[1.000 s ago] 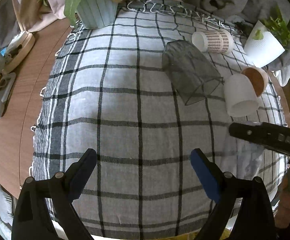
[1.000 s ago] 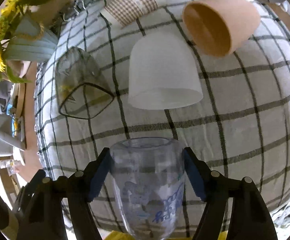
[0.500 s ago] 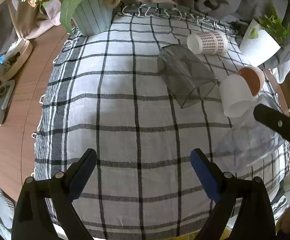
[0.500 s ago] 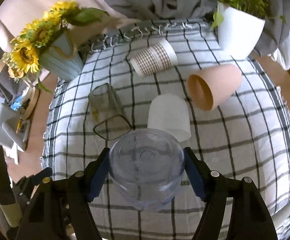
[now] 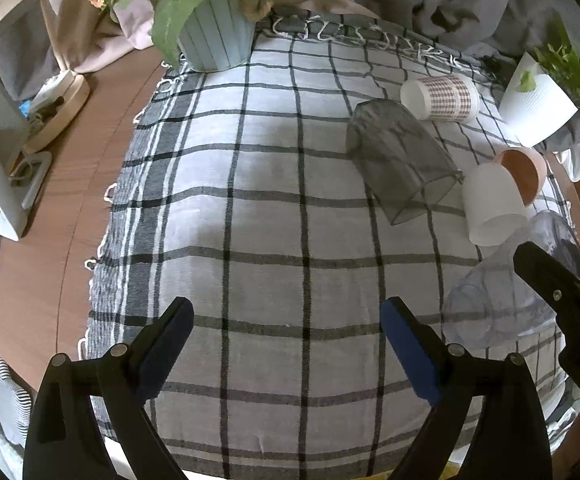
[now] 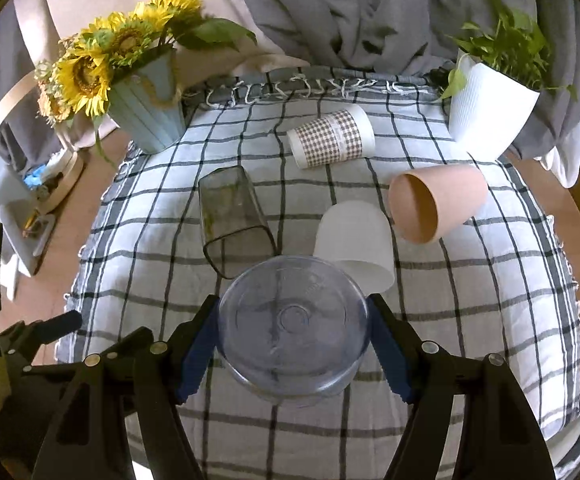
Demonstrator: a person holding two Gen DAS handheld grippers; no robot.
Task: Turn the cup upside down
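My right gripper [image 6: 293,350] is shut on a clear plastic cup [image 6: 292,330]; its round base faces the camera and it hangs over the checked cloth [image 6: 470,320]. The same cup [image 5: 506,300] shows at the right of the left wrist view, tilted, with the right gripper's black finger [image 5: 558,292] across it. My left gripper [image 5: 285,344] is open and empty above the cloth's near middle [image 5: 269,200]. A white cup [image 6: 356,240] stands upside down just beyond the held cup.
A smoky glass [image 6: 231,216], a checked paper cup [image 6: 332,136] and a pink cup [image 6: 436,206] lie on their sides. A sunflower pot [image 6: 149,112] stands back left, a white plant pot [image 6: 490,116] back right. Wooden table [image 5: 49,220] with clutter lies left.
The right gripper has turned the clear cup from lying forward to base towards the camera and lifted back. The cup has come into the left wrist view. The left gripper stays open.
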